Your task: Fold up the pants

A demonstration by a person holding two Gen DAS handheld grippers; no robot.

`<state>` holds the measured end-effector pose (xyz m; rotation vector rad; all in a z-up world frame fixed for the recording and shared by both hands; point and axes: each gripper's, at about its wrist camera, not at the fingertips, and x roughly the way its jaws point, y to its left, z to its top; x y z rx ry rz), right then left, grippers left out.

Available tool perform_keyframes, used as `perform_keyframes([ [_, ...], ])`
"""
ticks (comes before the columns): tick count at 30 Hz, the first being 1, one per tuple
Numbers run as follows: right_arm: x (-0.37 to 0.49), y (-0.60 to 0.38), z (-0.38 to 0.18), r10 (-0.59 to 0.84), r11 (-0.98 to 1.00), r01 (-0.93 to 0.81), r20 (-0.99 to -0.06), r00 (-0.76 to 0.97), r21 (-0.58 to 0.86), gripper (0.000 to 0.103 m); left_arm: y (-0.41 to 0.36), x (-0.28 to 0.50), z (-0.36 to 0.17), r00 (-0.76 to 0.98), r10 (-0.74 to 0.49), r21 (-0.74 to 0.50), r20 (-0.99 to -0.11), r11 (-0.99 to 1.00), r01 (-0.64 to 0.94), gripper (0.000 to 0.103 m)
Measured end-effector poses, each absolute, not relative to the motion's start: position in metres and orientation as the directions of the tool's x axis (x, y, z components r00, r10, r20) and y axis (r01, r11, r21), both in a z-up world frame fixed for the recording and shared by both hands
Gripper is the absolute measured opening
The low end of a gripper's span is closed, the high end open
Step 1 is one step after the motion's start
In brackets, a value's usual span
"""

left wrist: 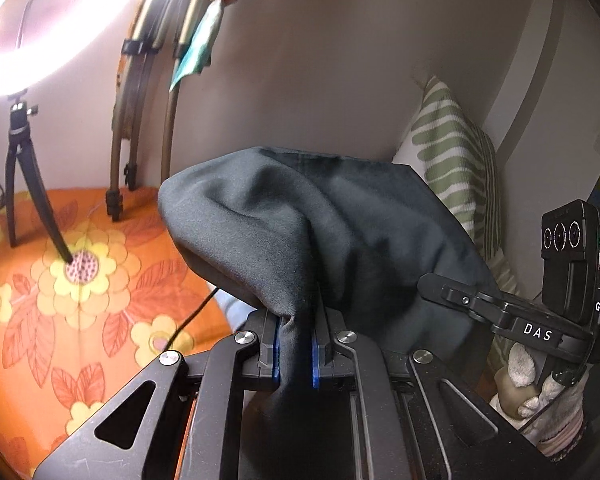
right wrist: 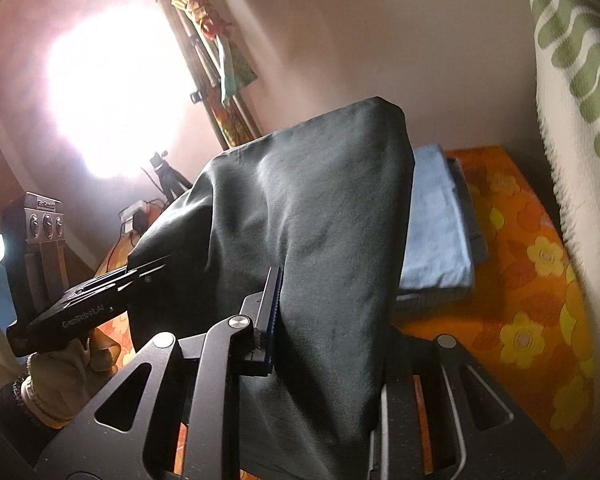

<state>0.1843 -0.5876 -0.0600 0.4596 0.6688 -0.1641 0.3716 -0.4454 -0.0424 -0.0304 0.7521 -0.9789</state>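
The dark grey-black pants (left wrist: 320, 216) hang lifted above the bed, bunched and draped over both grippers. My left gripper (left wrist: 295, 354) is shut on a pinched fold of the pants between its blue pads. In the right wrist view the pants (right wrist: 312, 220) drape over my right gripper (right wrist: 320, 320), shut on the cloth; only its left finger (right wrist: 270, 312) shows, the other is hidden under the fabric. The right gripper also shows in the left wrist view (left wrist: 432, 282), at the cloth's right edge. The left gripper shows in the right wrist view (right wrist: 152, 268), at the cloth's left side.
An orange floral bedsheet (left wrist: 60, 280) covers the bed. A ring light on a small tripod (left wrist: 24, 184) stands at the left. Folded blue and dark clothes (right wrist: 440, 232) lie stacked by the wall. A green-and-white striped pillow (left wrist: 452, 152) leans at the right.
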Motion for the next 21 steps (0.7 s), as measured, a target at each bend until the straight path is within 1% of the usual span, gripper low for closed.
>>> perform_keyframes([
  [6,0.199,-0.602,-0.041,-0.028,0.892,0.296,-0.611,0.791,0.342,0.023,-0.46,0.386,-0.022,0.352,-0.766,-0.318,-0.538,0.571,0.757,0.008],
  [10,0.208,-0.614,-0.034,-0.044,0.892,0.302,-0.601,0.798,0.336,0.022,-0.473,0.397,-0.018,0.357,-0.768,-0.308,-0.532,0.568,0.764,0.008],
  [21,0.248,-0.654,-0.042,-0.073,0.885,0.334,-0.612,0.787,0.323,0.021,-0.513,0.433,-0.032,0.359,-0.757,-0.31,-0.546,0.581,0.752,0.008],
])
